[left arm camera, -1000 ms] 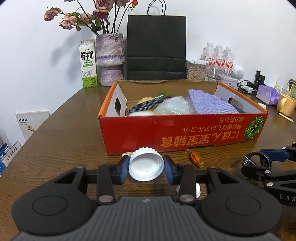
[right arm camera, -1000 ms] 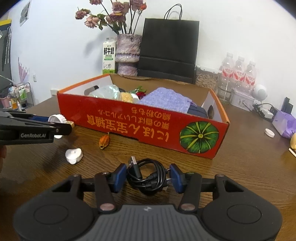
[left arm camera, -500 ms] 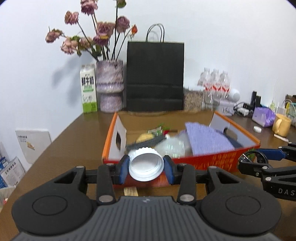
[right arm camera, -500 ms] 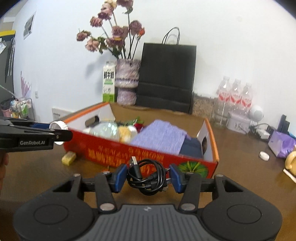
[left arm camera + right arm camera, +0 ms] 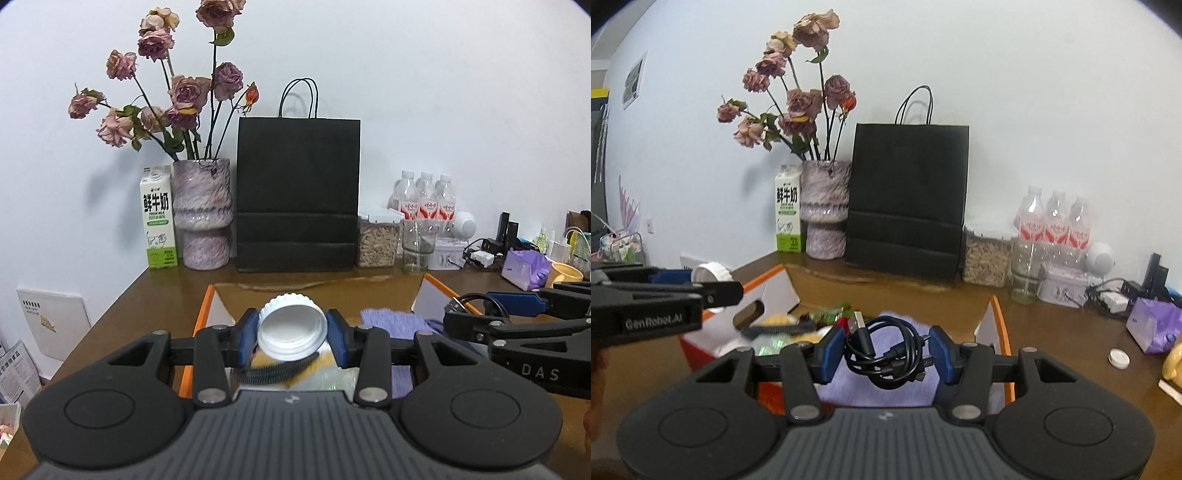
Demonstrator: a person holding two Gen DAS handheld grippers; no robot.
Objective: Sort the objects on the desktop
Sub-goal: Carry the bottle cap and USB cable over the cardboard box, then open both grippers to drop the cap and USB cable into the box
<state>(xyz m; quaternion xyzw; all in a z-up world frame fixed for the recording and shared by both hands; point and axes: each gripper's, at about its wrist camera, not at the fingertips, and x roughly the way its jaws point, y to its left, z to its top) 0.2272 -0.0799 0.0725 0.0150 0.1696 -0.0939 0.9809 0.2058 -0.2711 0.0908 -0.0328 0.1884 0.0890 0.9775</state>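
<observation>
Carrying two items at once over the red cardboard box [image 5: 1004, 328], the person is in the drop-off step of the sort. The left gripper [image 5: 292, 334] has its jaws clamped on a white screw cap [image 5: 291, 328], held on edge with its hollow side facing the camera. The right gripper [image 5: 885, 350] has its jaws pressed against a coiled black USB cable [image 5: 886, 352], its plug sticking up at the left of the bundle. Both loads hang above the box's open top, clear of the things inside: a purple knitted cloth [image 5: 894, 391] lies under the cable, and a dark comb-like piece [image 5: 277, 371] and what looks like clear plastic lie under the cap, though the gripper bodies hide most of the interior.

As I judge it, the next move calls for lowering each gripper a little toward the contents and then spreading the jaws, so that the cap does not bounce out and the cable does not snag on a pad. The two grippers are near each other, the right one's fingers showing at the edge of the left view, so releasing one at a time would keep them from knocking. A small white lid [image 5: 1118, 358] on the counter [image 5: 1071, 332], beyond the box, looks like work remaining.
</observation>
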